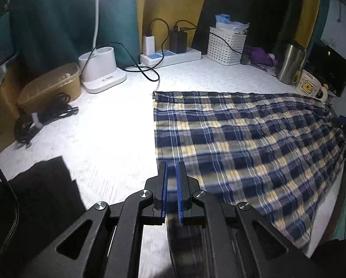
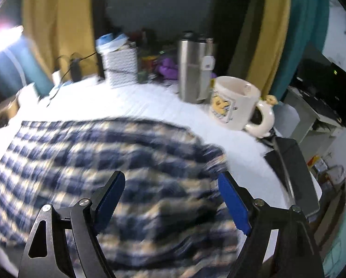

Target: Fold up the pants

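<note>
White table (image 1: 108,125) under yellow and teal curtains carries everything. Left of the left claw (image 1: 172,169) lie a bundle of black cable (image 1: 43,121) and a brown lidded box (image 1: 50,85), contents unseen. Farther ahead stands a white two-cup holder (image 1: 98,69) with a small label too blurred to read, then a power strip (image 1: 170,56) with two chargers plugged in. The plaid pants (image 1: 242,143) spread flat ahead and to the right of the left claw, whose blue pads stand close together with a narrow gap over the cloth's near edge; whether they pinch the fabric I cannot tell. A white basket (image 1: 226,46) beyond holds a blue plastic bag. In the right view, the right claw (image 2: 170,183) is spread wide, hanging over the blurred pants (image 2: 98,162). Ahead and right of it stand a steel tumbler (image 2: 192,67) and a cream mug (image 2: 235,102) with a yellow cartoon print, lettering unreadable.
</note>
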`<state>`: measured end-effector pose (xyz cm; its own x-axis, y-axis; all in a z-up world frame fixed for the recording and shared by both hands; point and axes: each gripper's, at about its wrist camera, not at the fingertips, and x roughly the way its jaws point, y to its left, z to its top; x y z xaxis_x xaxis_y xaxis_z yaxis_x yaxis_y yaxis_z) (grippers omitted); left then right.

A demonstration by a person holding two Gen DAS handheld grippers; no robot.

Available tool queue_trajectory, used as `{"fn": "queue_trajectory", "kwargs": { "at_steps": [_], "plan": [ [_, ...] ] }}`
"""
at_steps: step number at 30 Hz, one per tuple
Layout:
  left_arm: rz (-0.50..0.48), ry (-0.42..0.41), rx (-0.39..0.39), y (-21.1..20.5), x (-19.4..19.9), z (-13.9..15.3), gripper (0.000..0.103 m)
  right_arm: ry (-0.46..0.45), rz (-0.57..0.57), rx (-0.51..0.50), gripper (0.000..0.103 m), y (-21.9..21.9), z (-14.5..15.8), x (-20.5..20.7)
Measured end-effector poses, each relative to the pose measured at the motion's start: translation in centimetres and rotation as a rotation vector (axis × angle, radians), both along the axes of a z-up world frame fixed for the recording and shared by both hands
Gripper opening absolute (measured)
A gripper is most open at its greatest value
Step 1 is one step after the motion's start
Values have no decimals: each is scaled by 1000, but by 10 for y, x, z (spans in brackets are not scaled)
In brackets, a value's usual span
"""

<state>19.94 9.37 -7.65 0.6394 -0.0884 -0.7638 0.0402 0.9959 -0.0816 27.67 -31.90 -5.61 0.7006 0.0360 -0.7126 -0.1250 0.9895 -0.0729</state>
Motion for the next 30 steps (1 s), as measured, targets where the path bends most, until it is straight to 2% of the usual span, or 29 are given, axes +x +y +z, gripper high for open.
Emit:
{"fn": "queue_trajectory", "kwargs": {
  "at_steps": [4,12,13,15,17,18,19,20,21,27,30],
  "plan": [
    [1,8,-2,2,20,-4,7,-1,-39,-1,83,-17,2,26],
    [8,39,-38,6,48,-18,7,104,-29,-7,82,-20,-30,63],
    [10,45,-41,7,50,-20,7,111,-24,-11,79,-19,-32,65],
    [16,52,-49,8,53,-23,7,139,-14,-15,56,-18,-39,70],
    [28,63,-56,11,56,-26,7,160,-10,-13,47,-19,-43,74],
    [32,65,-58,12,56,-28,8,160,-3,-14,35,-19,-44,75],
    [35,66,-56,13,57,-29,10,158,0,-21,32,-19,-44,75],
    [37,69,-53,14,57,-31,23,150,-1,-24,27,-19,-43,75],
    [36,77,-58,14,57,-33,33,145,-3,-25,25,-17,-42,75],
    [2,83,-107,6,58,-33,33,109,-15,-72,22,-13,-32,73],
    [-27,62,-102,-2,58,-28,33,97,-27,-88,22,-17,-28,72]
  ]
}}
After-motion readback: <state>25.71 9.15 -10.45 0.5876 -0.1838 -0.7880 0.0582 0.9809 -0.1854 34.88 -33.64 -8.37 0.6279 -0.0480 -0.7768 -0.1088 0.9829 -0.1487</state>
